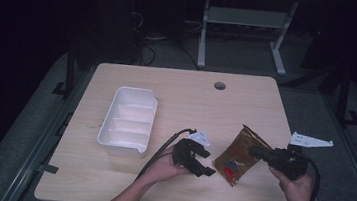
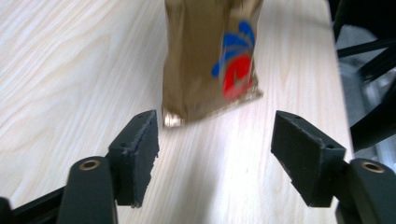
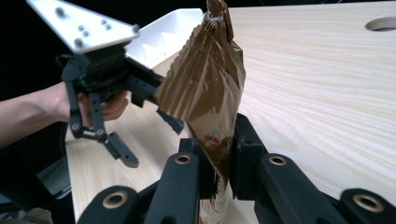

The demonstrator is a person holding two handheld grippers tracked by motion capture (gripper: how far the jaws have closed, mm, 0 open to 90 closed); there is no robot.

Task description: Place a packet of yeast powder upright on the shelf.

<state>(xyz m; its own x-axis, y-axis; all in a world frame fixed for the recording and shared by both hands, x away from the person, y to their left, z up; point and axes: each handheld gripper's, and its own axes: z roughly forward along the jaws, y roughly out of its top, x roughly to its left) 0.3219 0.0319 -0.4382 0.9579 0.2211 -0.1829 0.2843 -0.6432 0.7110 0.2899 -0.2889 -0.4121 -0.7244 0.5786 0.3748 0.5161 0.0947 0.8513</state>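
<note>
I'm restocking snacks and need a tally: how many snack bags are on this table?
1. The brown snack bag is at the table's front right, pinched at one edge by the right gripper. The white tray's compartments look empty.

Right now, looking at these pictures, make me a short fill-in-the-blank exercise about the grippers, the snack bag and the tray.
1. The right gripper is shut on the brown ____.
2. The left gripper faces the bag with its jaws ____.
3. The white tray lies on the table on the ____ gripper's side.

Missing words: bag; open; left
</note>
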